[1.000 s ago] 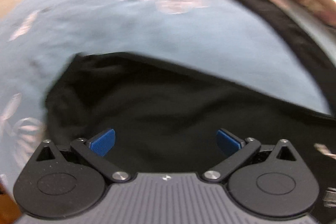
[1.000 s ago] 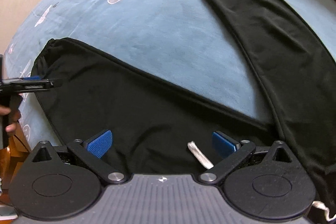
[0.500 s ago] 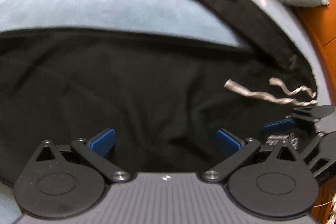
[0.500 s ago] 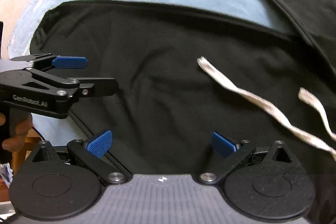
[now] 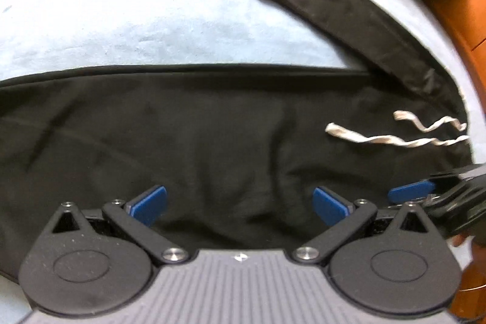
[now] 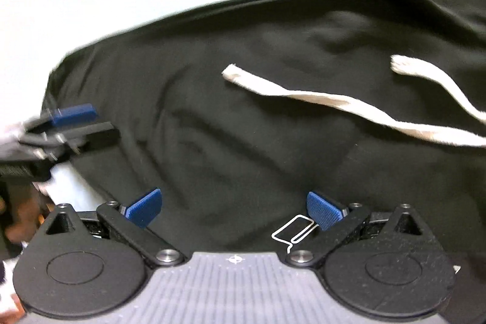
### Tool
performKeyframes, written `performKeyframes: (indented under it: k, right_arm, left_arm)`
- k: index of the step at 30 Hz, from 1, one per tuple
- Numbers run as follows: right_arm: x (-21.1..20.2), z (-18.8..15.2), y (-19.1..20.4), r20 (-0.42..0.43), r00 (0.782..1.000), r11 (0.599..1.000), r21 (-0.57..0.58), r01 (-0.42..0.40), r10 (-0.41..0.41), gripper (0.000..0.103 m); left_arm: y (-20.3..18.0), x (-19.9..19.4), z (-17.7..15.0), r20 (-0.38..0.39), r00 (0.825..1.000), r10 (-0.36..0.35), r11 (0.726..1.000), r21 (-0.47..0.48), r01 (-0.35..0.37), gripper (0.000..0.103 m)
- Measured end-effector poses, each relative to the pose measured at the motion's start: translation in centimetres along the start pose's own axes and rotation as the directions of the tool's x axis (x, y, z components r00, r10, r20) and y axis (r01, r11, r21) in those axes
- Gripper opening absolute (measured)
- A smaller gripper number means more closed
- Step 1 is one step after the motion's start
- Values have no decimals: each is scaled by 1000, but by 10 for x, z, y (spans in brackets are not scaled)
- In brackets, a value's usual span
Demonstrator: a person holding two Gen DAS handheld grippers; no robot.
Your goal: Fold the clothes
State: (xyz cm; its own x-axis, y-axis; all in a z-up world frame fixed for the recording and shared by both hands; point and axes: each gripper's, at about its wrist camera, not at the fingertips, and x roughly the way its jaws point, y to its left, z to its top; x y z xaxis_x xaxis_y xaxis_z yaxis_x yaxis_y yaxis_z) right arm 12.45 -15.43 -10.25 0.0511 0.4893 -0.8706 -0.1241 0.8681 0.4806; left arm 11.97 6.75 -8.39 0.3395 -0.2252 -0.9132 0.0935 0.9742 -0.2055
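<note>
- The black trousers (image 5: 212,126) lay spread on the pale blue bed (image 5: 152,5), waist end near its right edge, beside the wooden frame (image 5: 464,20).
- Left hand-held gripper (image 5: 240,199) and right hand-held gripper (image 6: 234,205) both hung over the cloth, blue fingers apart, holding nothing.
- The fabric looked soft, light and limp; it would likely sag and crease.
- The waistband by the white drawstring (image 6: 349,105) seemed the firmest place to pinch.
</note>
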Motion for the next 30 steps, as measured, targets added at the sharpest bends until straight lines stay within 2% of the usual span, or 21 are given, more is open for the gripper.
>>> performKeyframes:
  k: [2,5,8,12,19,23,30]
  right_arm:
    - [-3,-3,-6,39,999,998,60,-24,21,103]
    - [-5,-12,-5,78,997,998,46,-31,27,103]
    - [-4,-21,2,84,996,999,-48,-12,16,103]
    - [-4,-26,6,87,996,993,-114,5,5,103]
    - [-4,-15,-3,63,997,999,-31,-32,34,103]
    - [-3,-11,-9,61,997,998,23,-52,51,103]
    - [-1,-4,-8,51,998,998,49,-38,35,103]
  left_arm:
    - [4,5,-4,-13,1000,24,1000,-19,-25,102]
    - [9,7,-8,-13,1000,15,999,-42,-16,102]
    - [11,7,-10,-3,1000,5,999,-39,-5,102]
    - [5,9,-11,-6,1000,25,1000,11,-24,102]
    - [3,7,-15,1,1000,30,998,55,-30,102]
    - [-2,10,-12,-20,998,59,996,74,-58,102]
    - [-6,11,-9,-54,994,92,992,86,-87,102]
